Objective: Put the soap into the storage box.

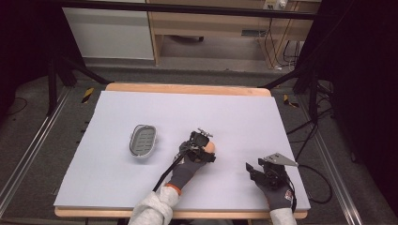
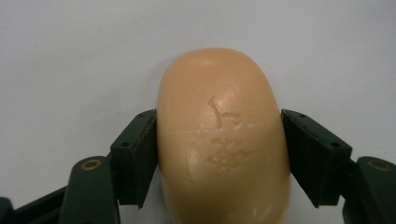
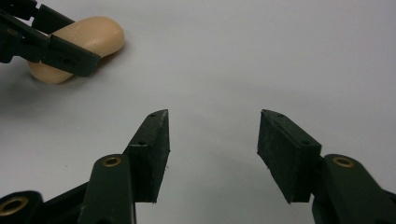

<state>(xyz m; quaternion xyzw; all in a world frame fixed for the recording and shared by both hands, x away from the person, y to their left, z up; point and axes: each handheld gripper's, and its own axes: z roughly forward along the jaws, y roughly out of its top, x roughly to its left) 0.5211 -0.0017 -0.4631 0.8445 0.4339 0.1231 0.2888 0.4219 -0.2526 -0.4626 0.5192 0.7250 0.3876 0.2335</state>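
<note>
The bar of soap (image 2: 223, 140) is clamped in the left hand-held gripper (image 1: 202, 140) at counter (image 1: 234, 117) centre. The empty soap dish (image 1: 143, 140) lies at nine o'clock from it. The right hand-held gripper (image 3: 212, 154) is idle, jaws apart, nothing held. Transfer is judged outstanding.

It looked like a lab: a paper-covered table (image 1: 141, 187) stood inside a black frame (image 1: 187, 8), with loose cables (image 1: 300, 136) on grey carpet (image 1: 28, 136).
</note>
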